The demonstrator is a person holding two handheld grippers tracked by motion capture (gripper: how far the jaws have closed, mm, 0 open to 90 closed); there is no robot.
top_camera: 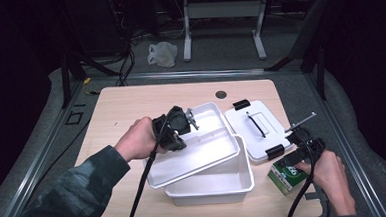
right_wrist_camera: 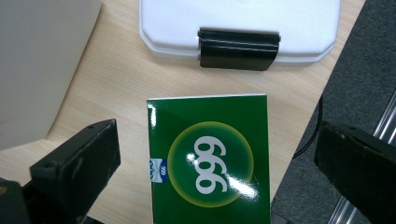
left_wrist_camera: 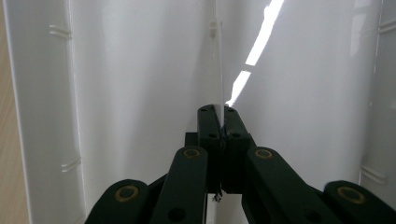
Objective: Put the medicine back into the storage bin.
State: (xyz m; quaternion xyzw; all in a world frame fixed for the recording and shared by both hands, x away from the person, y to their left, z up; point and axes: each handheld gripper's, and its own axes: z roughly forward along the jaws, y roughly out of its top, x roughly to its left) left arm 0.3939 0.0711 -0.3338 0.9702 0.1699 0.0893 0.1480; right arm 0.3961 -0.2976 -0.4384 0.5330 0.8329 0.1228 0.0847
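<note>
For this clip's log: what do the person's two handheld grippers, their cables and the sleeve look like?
Both the left gripper and the right gripper are black, each trailing a black cable. The left gripper view shows black linkage arms with brass-coloured pivot pins. The right gripper has blocky black pads. The left forearm wears a dark green mottled sleeve.

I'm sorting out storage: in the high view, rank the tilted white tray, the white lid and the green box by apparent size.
1. White tray, largest.
2. White lid.
3. Green box, smallest, partly hidden by the right tool.

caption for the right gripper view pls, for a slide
Open right gripper poised over a green box marked 999 on the wooden table, the white lid's black latch just beyond.
</note>
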